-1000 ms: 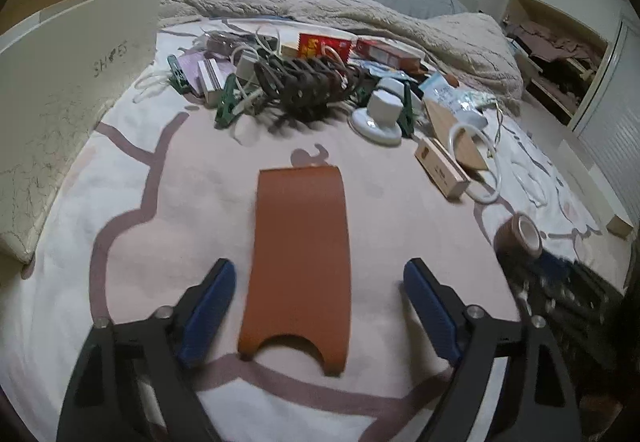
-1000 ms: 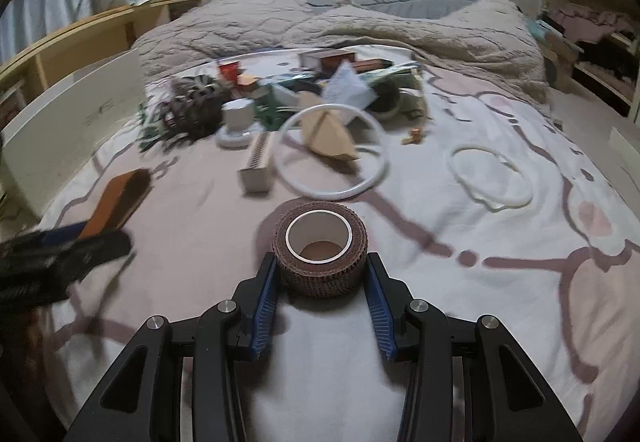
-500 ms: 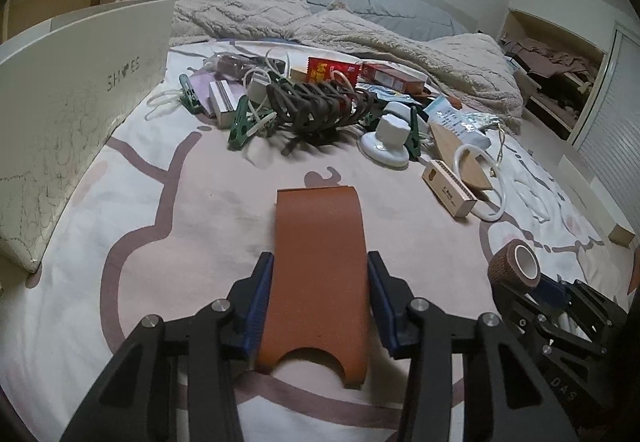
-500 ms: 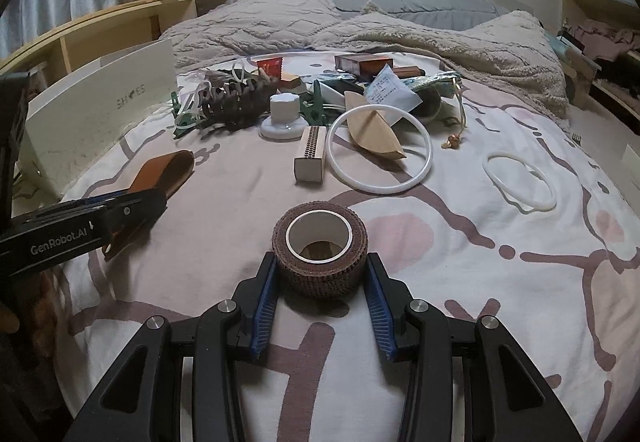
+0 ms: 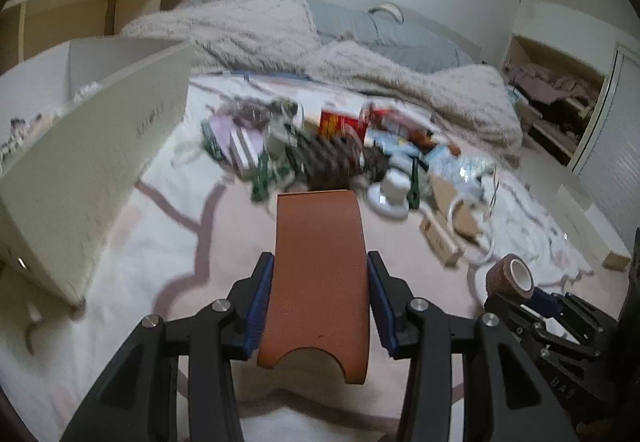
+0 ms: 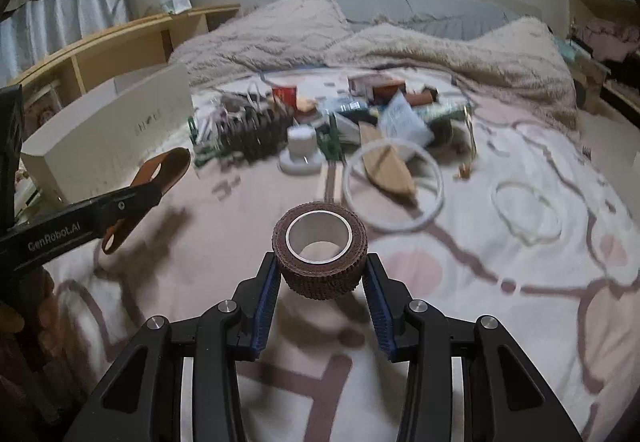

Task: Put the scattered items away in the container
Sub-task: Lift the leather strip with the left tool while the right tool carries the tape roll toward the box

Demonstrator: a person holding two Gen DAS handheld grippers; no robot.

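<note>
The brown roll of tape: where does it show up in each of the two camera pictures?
Left wrist view: the brown roll of tape sits at the far right, low down, held in the right gripper.
Right wrist view: the roll is dead centre, clamped between the blue pads.
Shared landmark: the white shoe box, left in both views.

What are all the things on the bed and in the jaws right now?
Flat brown leather strap: one, orange-brown, held in the left jaws above the bed.
Roll of brown crinkly bandage tape: one, brown with white core, held in the right jaws.
Open white cardboard shoebox: one, white, left side of the bed.
Big white plastic ring: one, white, lying around a tan wooden boat shape.
Pile of small clutter: many, mixed colours, mid-bed, blurred.
Fluffy beige blanket: one, behind the pile.
Left gripper: black, blue pads.
Right gripper: black, blue pads.
</note>
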